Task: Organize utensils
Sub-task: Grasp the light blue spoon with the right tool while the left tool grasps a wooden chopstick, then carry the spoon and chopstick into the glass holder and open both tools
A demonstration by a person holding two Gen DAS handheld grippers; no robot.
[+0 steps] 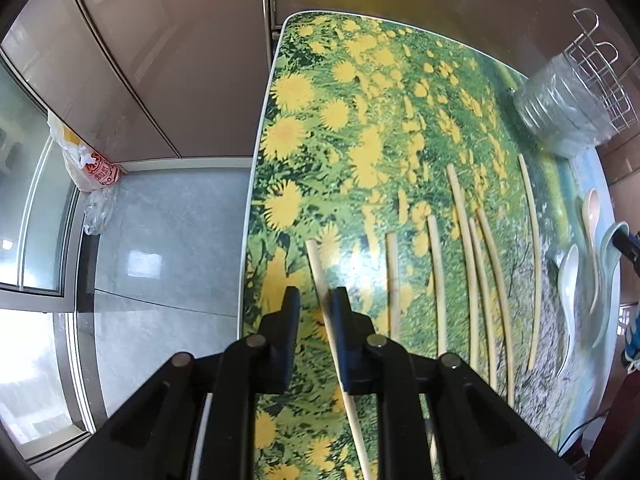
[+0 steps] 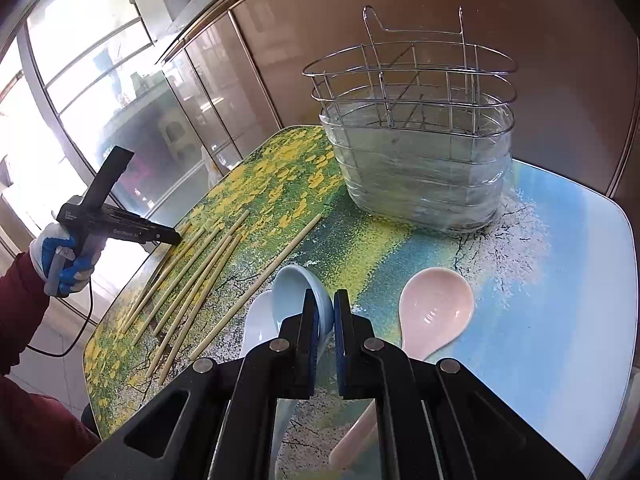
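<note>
Straddling one chopstick (image 1: 320, 276) on the flowered counter (image 1: 360, 120), the left tool (image 1: 315, 300) stands narrow — only its right pad touching. Right tool (image 2: 326, 312) pinches a blue spoon (image 2: 296, 288) near the wire caddy (image 2: 416, 140).

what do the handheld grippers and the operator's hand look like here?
Both grippers, left gripper and right gripper, are black linkages with silver pivot pins and dark blue pads. The gloved hand wears white-and-blue, dark red sleeve, black cable trailing.
</note>
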